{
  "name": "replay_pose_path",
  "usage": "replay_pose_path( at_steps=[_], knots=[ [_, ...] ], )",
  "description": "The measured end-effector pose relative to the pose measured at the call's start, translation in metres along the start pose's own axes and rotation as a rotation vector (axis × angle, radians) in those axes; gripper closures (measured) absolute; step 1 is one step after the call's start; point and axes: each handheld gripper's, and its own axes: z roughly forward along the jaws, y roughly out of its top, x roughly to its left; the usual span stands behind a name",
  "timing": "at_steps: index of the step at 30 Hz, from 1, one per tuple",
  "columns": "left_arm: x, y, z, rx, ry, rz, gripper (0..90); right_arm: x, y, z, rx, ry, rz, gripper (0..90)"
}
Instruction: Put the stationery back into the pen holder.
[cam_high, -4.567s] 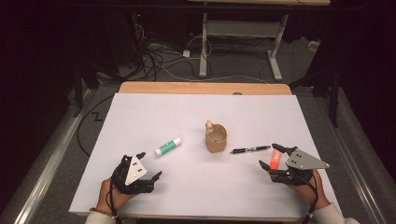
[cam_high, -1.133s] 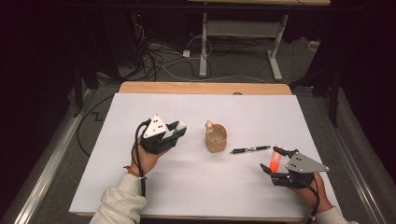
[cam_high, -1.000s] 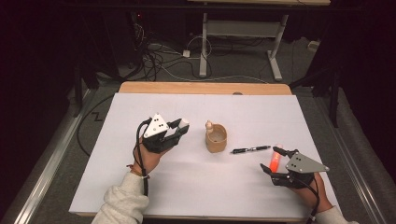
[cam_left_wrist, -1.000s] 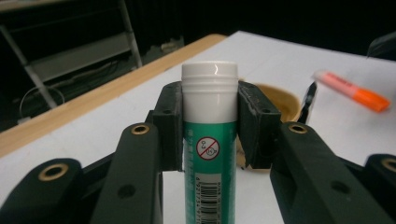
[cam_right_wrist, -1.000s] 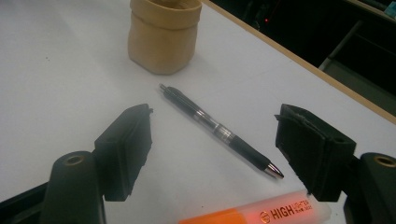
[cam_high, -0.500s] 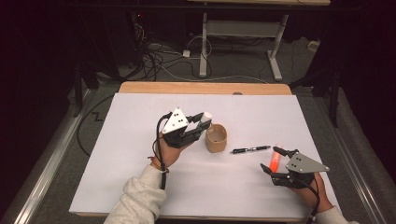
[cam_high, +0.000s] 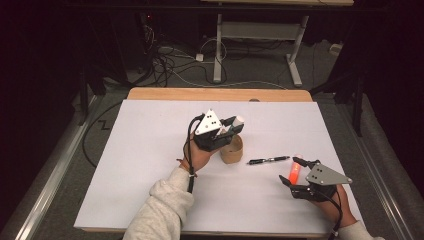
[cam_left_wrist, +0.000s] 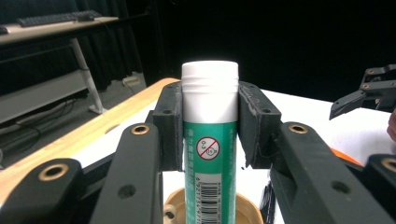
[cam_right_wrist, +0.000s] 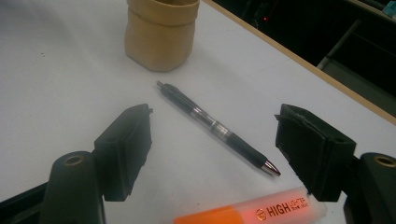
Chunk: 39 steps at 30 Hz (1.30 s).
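Left side of the worktop: white surface, bare here, with a wooden edge along the far side. A grey sleeve enters from the bottom edge and leads up to the left hand.

Left claw: raised off the worktop, over the near-left rim of the cup. It is pinching a glue stick, green-labelled body with a white cap. In the left gripper view both pads press the stick's sides just below the cap, and the stick stands upright between them with its cap uppermost. The lower end of the stick hangs above the open mouth of the cup; contact with the cup cannot be determined.

Centre: a tan cup stands upright on the worktop, directly below the glue stick. In the right gripper view its rolled rim and soft sides show.

Right of centre: a black pen lies flat on the worktop, just right of the cup and apart from it, its length running left to right in the high view.

Right side: an orange highlighter lies on the worktop, near the pen's right end and not touching it.

Right claw: low at the near right corner, spread wide. Nothing is gripped. In the right gripper view the pen lies beyond the gap between the pads and the highlighter lies across the gap close to the claw's body.
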Motion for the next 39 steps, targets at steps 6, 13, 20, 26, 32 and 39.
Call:
replay_pose_path(
  at_steps=[6, 13, 20, 26, 32, 39],
  knots=[
    [0.004, -0.009, 0.011, 0.016, -0.007, -0.02, 62.6, 0.0, 0.0, 0.0, -0.003, 0.003, 0.0, 27.5],
    [0.005, -0.014, 0.016, 0.025, -0.03, -0.036, 62.5, 0.001, 0.0, 0.0, 0.0, 0.005, -0.001, 27.5],
    [0.003, -0.016, 0.02, 0.04, -0.032, -0.03, 62.4, 0.001, 0.0, 0.0, 0.0, 0.006, -0.006, 27.5],
    [0.003, -0.02, 0.018, 0.059, -0.025, -0.038, 62.3, 0.001, 0.0, 0.0, 0.002, 0.008, -0.009, 27.5],
    [0.001, -0.022, 0.015, 0.057, -0.017, -0.035, 62.2, 0.001, 0.0, 0.0, 0.004, 0.005, -0.007, 27.5],
    [0.001, -0.023, 0.012, 0.076, -0.006, -0.017, 62.1, 0.002, 0.0, 0.0, 0.006, 0.009, -0.014, 27.5]
  ],
)
